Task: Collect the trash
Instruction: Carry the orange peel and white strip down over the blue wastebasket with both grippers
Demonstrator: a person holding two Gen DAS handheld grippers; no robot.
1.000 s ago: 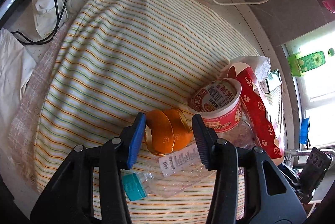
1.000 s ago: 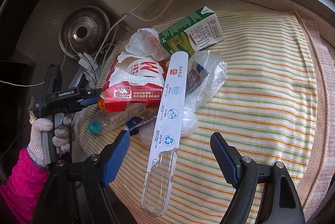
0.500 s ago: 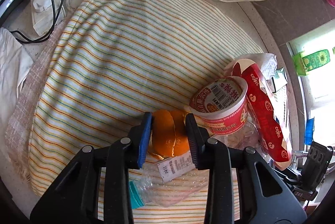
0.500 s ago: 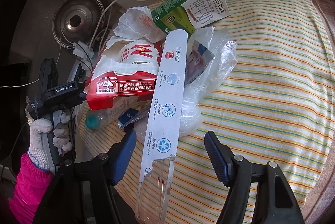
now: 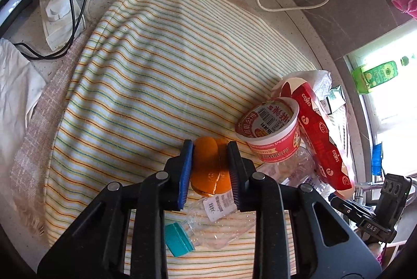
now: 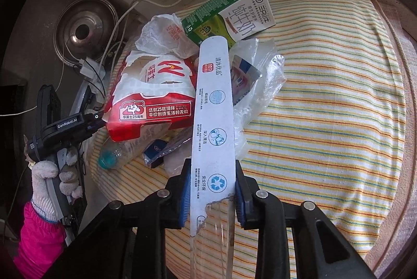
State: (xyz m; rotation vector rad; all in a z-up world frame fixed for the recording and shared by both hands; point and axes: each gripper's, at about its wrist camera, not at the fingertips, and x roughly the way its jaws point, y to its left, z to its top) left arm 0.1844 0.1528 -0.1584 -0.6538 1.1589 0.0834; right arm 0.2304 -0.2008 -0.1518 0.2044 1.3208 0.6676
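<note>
The left tool (image 5: 209,160) has just closed on the orange peel (image 5: 208,167); the right tool (image 6: 211,184) has just closed on the long white package (image 6: 212,122), near the milk carton (image 6: 229,13).

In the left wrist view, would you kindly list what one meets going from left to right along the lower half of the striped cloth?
Teal bottle cap → orange peel held in the left claw → red and white paper cup → red snack wrapper.
</note>
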